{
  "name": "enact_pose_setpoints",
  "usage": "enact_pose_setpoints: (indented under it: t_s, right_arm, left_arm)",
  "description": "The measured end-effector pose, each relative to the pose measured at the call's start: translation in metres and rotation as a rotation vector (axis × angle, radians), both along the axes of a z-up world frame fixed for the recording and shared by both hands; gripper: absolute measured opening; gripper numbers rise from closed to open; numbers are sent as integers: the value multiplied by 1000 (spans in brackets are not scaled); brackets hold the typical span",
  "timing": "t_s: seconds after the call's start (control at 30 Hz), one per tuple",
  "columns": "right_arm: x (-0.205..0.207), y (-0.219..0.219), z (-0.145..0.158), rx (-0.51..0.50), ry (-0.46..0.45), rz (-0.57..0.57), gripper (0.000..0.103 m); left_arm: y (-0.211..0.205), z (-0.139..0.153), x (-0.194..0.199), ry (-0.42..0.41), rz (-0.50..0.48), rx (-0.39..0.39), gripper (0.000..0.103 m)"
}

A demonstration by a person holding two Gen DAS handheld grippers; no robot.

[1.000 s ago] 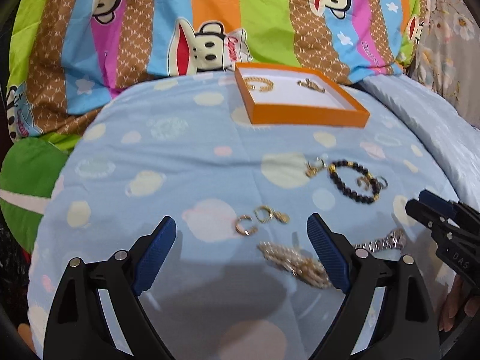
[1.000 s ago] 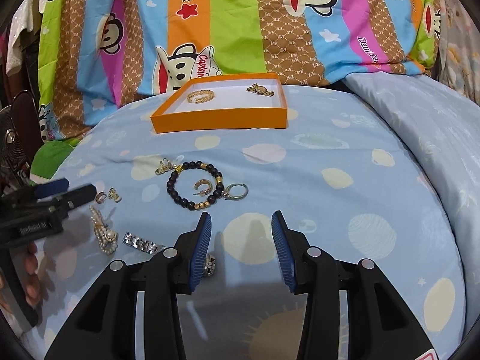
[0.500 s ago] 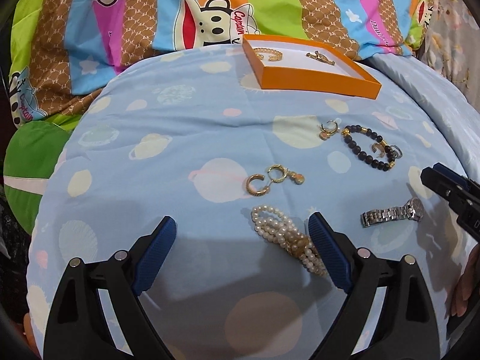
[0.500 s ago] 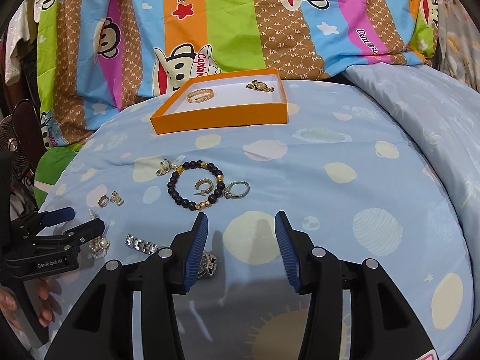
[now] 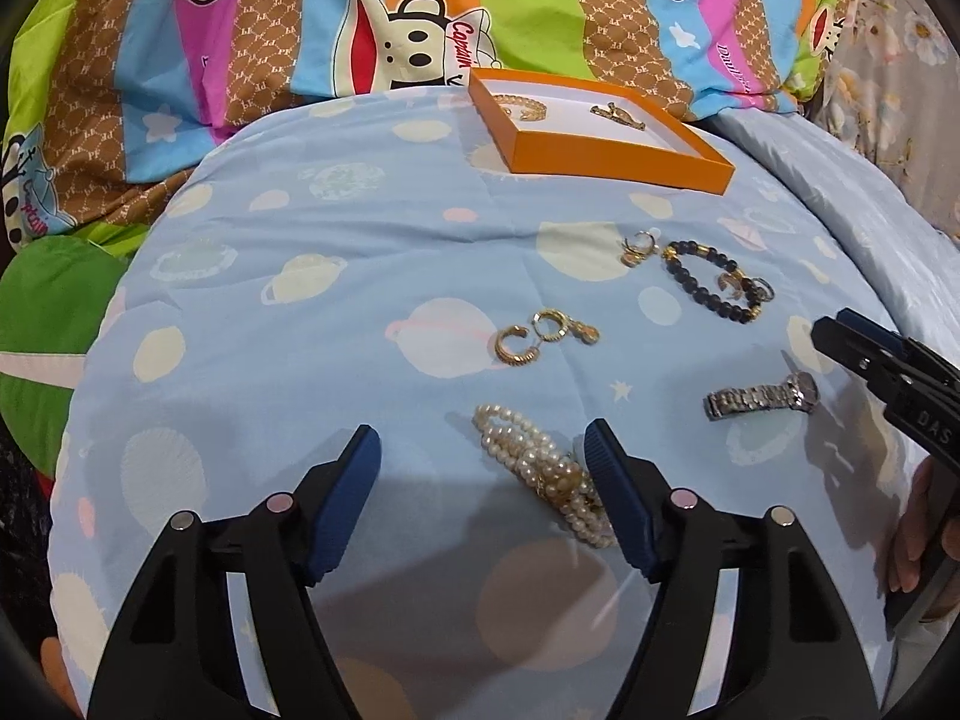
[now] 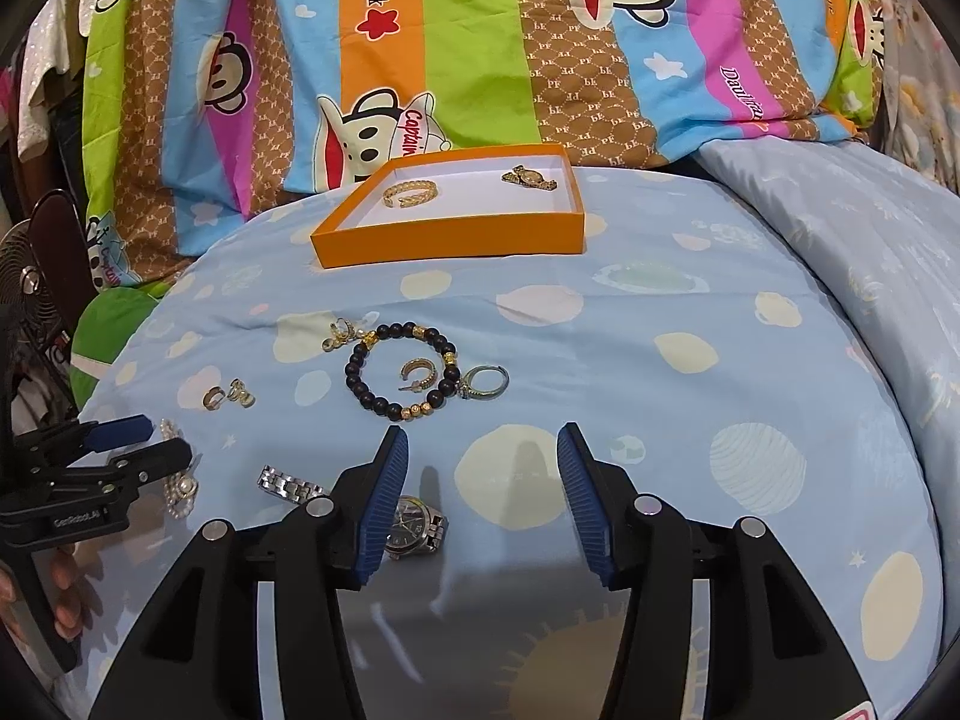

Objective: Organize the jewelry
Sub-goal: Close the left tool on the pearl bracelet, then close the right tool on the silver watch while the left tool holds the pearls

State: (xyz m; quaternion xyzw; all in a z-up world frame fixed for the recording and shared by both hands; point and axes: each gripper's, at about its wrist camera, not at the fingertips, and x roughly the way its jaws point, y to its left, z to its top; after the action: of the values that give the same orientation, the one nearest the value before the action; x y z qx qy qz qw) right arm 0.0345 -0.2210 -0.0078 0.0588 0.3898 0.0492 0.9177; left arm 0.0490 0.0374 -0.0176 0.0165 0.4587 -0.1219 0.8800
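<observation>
My right gripper hangs with its fingers parted, just widened, nothing between them; a silver steel wristwatch peeks beside the left one. Far off on the blue planet-print bed sits the orange shallow cardboard tray.

My left tongs and my right tongs are black, with dark blue ribbed pads. The cover under them is light blue with cream circles and planets. Behind it the blanket has stripes of green, orange, pink, blue and brown, with cartoon monkey faces. The box is orange outside and white inside. The pearl bracelet is cream-white, the bead bracelet is black with gold beads, the watch is silver, the hoops are gold.
</observation>
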Motion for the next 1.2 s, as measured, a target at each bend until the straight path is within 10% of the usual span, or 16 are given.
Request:
enact_pose_setpoints:
  t_s: [0.53, 1.2]
  right_arm:
    - [-4, 10, 1, -9, 4, 58, 52]
    - [-34, 61, -6, -84, 64, 379, 59]
  left_arm:
    - [-5, 0, -2, -19, -40, -13, 15]
    - [-2, -2, 4, -51, -14, 39, 15]
